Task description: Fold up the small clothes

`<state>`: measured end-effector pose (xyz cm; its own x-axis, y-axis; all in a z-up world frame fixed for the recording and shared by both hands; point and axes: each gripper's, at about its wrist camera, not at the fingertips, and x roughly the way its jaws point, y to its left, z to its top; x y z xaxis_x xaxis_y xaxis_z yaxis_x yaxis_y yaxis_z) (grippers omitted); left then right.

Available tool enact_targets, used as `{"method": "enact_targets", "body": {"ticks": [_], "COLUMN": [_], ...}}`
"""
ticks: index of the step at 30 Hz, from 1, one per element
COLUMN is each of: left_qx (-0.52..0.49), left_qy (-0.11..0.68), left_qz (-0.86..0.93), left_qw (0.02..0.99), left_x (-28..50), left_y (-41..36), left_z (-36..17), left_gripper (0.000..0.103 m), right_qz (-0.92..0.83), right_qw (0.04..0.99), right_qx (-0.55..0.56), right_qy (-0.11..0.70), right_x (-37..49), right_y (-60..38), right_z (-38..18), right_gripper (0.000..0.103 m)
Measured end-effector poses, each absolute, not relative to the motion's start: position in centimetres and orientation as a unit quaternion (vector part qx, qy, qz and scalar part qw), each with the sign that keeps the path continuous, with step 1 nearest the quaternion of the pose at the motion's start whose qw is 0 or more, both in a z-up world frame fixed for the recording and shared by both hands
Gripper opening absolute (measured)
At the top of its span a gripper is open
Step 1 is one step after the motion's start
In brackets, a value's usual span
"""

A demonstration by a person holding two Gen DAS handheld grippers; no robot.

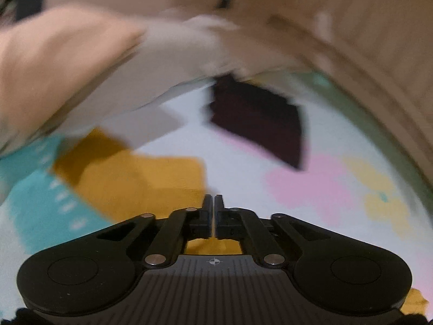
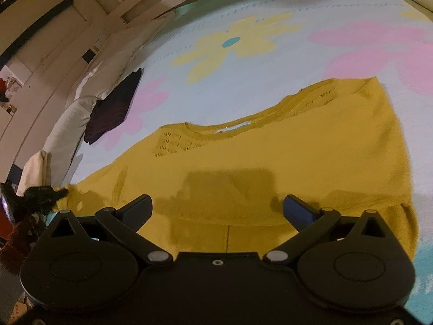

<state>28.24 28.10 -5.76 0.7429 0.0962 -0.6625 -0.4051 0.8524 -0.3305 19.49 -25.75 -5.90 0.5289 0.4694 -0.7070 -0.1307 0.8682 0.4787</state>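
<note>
The mustard-yellow knit top (image 2: 270, 157) is spread flat ahead of the wide-open, empty right claw (image 2: 217, 205). The left claw (image 1: 213, 203) is closed; a grip cannot be told.

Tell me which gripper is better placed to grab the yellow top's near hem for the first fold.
Right, probably. The right gripper is open with the yellow top's hem between its fingers. The left gripper is shut at the garment's edge.
</note>
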Motion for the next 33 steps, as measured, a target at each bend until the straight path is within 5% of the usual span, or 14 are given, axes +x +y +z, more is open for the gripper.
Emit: {"method": "enact_targets", "body": {"ticks": [5, 12, 14, 16, 27, 33], "left_qx": [-0.183, -0.155, -0.156, -0.179, -0.325, -0.398], "left_qy": [0.299, 0.324, 0.332, 0.333, 0.325, 0.340], "left_qz": [0.023, -0.054, -0.050, -0.027, 0.174, 0.187], "left_qw": [0.936, 0.932, 0.929, 0.925, 0.871, 0.831], "left_x": [29.3, 30.1, 30.0, 29.7, 24.2, 22.9], "left_y": [18.2, 9.8, 10.8, 13.2, 31.3, 34.7], "left_z": [-1.2, -2.3, -3.2, -3.9, -6.7, -9.4], "left_gripper": [0.000, 0.006, 0.036, 0.052, 0.076, 0.078], "right_qz": [0.167, 0.154, 0.154, 0.158, 0.180, 0.189], "right_qw": [0.857, 0.858, 0.857, 0.857, 0.859, 0.857], "right_qx": [0.194, 0.209, 0.214, 0.212, 0.196, 0.188], "right_qy": [0.448, 0.444, 0.442, 0.442, 0.438, 0.440], "right_x": [19.5, 19.3, 19.2, 19.2, 19.5, 19.7], "right_y": [-26.6, -28.0, -28.3, -28.4, -26.0, -24.2], "right_z": [-5.7, -5.6, -5.4, -5.3, -4.7, -4.7], "right_gripper": [0.103, 0.103, 0.103, 0.103, 0.103, 0.103]}}
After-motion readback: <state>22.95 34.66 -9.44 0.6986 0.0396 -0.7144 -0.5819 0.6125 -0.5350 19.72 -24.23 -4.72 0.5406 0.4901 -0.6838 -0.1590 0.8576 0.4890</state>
